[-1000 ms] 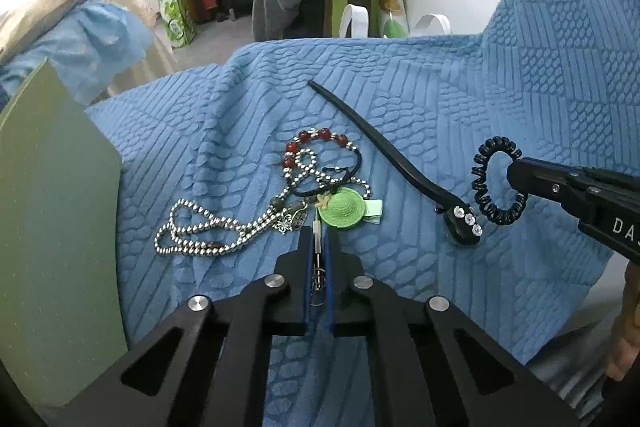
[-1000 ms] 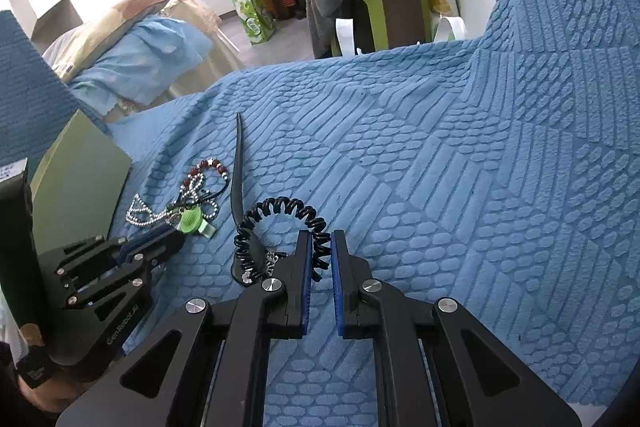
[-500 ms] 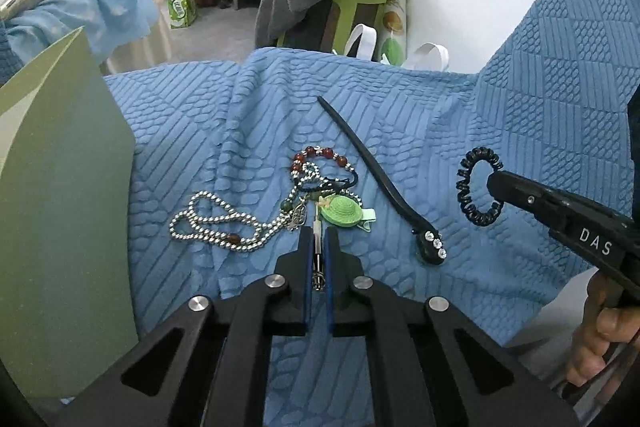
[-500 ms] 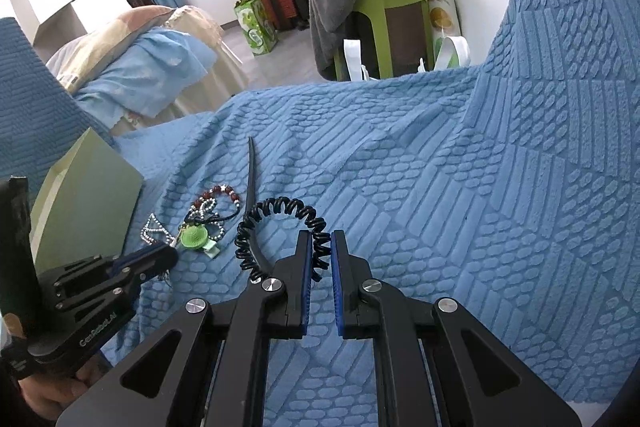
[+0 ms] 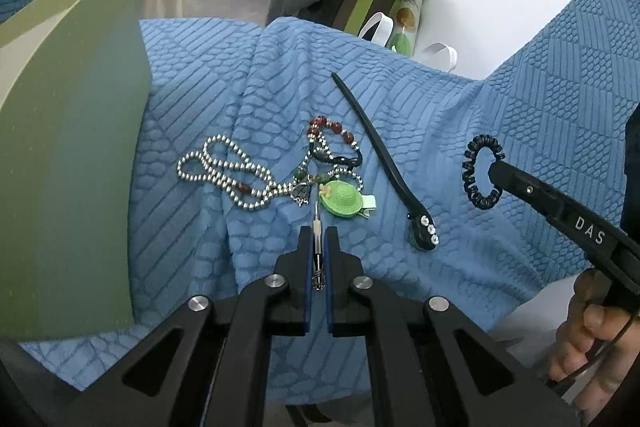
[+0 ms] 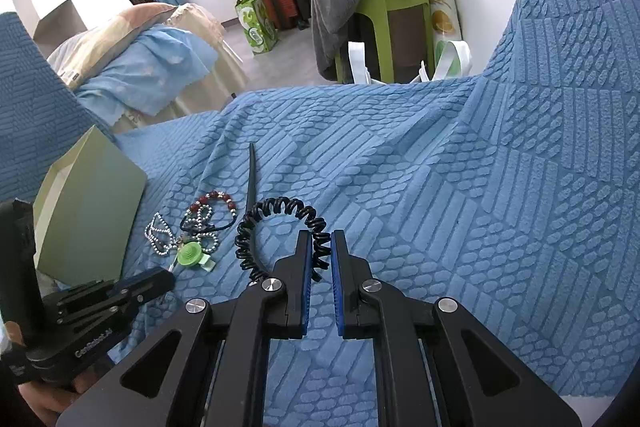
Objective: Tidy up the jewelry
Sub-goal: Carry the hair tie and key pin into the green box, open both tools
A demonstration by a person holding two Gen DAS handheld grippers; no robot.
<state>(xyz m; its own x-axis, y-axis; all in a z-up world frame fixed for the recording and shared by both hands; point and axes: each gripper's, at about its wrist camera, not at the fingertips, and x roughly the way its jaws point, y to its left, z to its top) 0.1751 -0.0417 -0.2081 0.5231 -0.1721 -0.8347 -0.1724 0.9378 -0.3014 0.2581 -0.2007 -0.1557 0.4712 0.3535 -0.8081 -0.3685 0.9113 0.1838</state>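
Blue-padded jaws on both tools are pinched on jewelry above the quilted cover.

Left gripper (image 5: 318, 259) is clamped on a thin metal pin (image 5: 317, 227) leading to the green hat clip (image 5: 343, 198); stiff and slippery, best taken mid-shaft. Right gripper (image 6: 320, 259) holds one black coil hair tie (image 6: 280, 227), light and springy. Just ahead of the left tips lie one silver bead chain (image 5: 224, 171), one red bead bracelet (image 5: 332, 131) and one black hair stick (image 5: 384, 163); left of them, one green box (image 5: 68, 155).

Blue quilt (image 5: 440, 115): bead chain (image 5: 224, 175), hairstick (image 5: 384, 163), green box (image 5: 68, 155).
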